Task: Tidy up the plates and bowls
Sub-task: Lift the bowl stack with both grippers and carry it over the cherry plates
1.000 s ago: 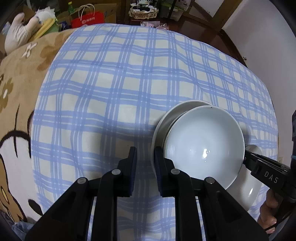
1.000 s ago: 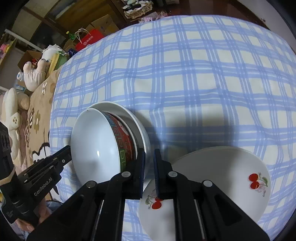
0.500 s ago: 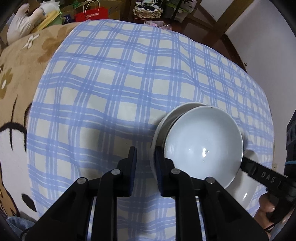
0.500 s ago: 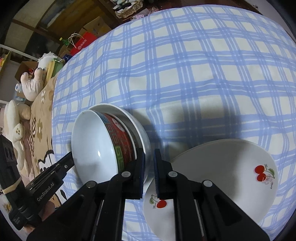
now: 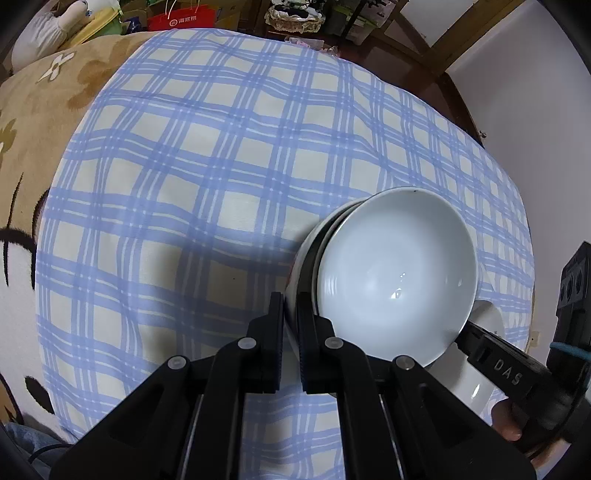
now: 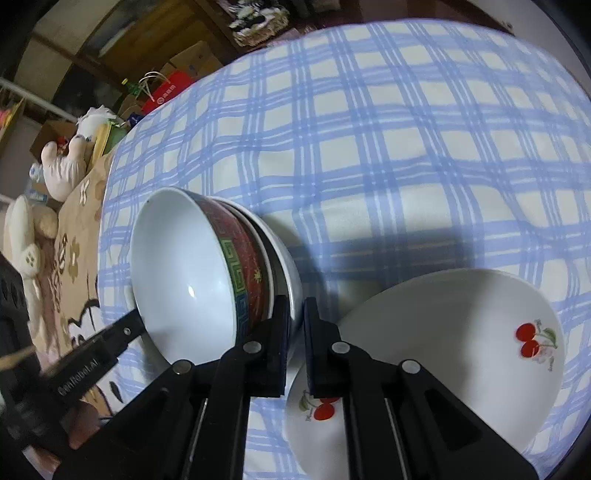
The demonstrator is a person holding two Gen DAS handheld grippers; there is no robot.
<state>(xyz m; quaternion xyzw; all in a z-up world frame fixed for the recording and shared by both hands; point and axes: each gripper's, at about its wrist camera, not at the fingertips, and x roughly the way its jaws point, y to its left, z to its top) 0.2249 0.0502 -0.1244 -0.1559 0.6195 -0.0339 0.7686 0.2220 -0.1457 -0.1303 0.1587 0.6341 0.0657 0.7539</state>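
Observation:
A stack of nested bowls is held tilted above the blue checked tablecloth (image 5: 221, 177). The inner bowl (image 5: 397, 273) is white inside with a red patterned outside (image 6: 245, 269); the outer white bowl (image 6: 286, 266) holds it. My left gripper (image 5: 291, 314) is shut on the outer bowl's rim at one side. My right gripper (image 6: 295, 321) is shut on the outer bowl's rim at the opposite side. A white plate with cherry prints (image 6: 461, 332) lies on the cloth under the right gripper; it also shows in the left wrist view (image 5: 476, 384).
A brown flowered blanket (image 5: 40, 110) lies left of the checked cloth. Soft toys (image 6: 62, 166), a red bag (image 5: 181, 20) and boxes stand beyond the far edge. A white wall (image 5: 535, 74) is at the right.
The bowl stack has tilted up and risen off the cloth. The left gripper has closed onto the outer bowl's rim. The right gripper keeps its hold.

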